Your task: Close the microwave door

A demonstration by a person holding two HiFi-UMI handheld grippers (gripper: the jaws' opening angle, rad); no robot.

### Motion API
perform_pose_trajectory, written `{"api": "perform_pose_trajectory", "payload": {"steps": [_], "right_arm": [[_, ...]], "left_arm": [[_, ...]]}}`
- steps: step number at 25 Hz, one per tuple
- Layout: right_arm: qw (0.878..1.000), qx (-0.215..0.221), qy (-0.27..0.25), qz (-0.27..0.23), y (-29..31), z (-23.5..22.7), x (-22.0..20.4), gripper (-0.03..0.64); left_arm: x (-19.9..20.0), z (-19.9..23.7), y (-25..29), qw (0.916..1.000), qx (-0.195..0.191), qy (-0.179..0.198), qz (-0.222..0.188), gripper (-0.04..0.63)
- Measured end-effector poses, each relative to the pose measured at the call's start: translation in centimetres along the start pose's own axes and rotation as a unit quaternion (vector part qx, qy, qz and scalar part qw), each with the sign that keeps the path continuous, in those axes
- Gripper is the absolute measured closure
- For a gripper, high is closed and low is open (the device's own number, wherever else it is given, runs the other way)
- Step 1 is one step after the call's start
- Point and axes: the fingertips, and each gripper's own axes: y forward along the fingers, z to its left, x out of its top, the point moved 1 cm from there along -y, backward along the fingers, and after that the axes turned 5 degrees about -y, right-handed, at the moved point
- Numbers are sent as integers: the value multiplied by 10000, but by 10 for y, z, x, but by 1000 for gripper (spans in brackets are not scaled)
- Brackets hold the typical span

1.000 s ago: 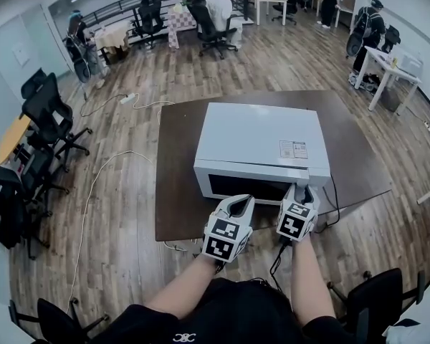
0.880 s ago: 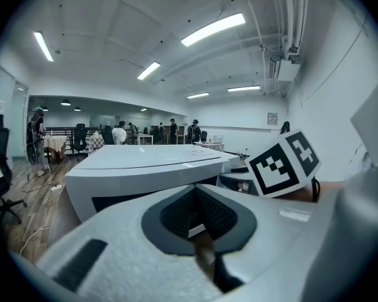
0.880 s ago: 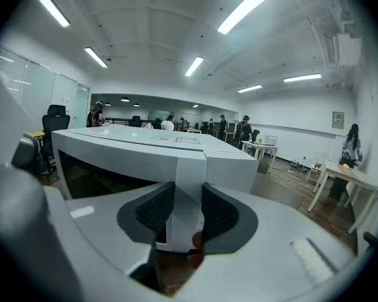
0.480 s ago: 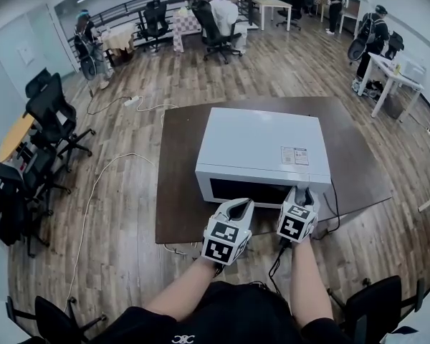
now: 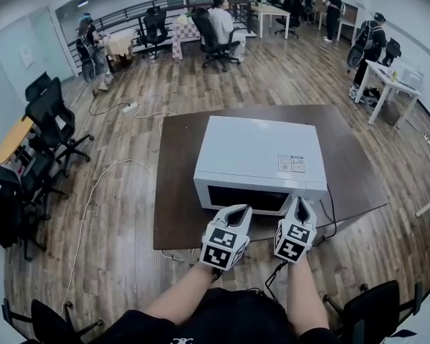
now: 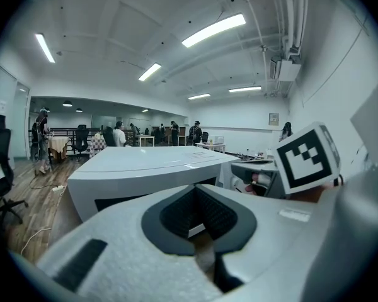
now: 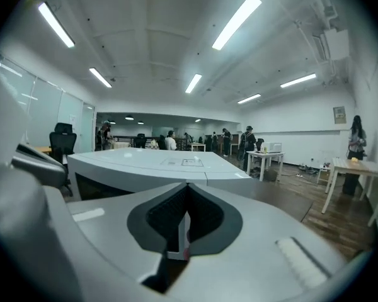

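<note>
Both forearms are stretched up from the bottom centre, with the grey, angular grippers held side by side and tipped slightly downward. The left gripper (image 5: 242,209) is seen closed and empty. The right gripper (image 5: 299,201) has just been closed on nothing. The boxy, smooth white microwave (image 5: 261,156), with its dark glossy door (image 5: 247,198) shut flush, is placed mid-frame on the matt brown table (image 5: 173,213).

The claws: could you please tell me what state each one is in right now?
Left claw: closed, holding nothing.
Right claw: has just closed, with nothing between its jaws.
</note>
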Motion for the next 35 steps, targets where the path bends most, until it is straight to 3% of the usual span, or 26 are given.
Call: {"api": "perform_pose_trajectory", "payload": {"steps": [7, 11, 35], "right_arm": [[9978, 406, 249, -462, -41, 9, 32, 609], [9971, 459, 291, -528, -53, 12, 41, 611], [9971, 624, 115, -417, -69, 34, 40, 611]], "left_arm": [[12, -8, -10, 9996, 7, 254, -78, 588], [15, -8, -20, 9997, 35, 184, -127, 588], [18, -16, -27, 9996, -116, 202, -129, 588]]}}
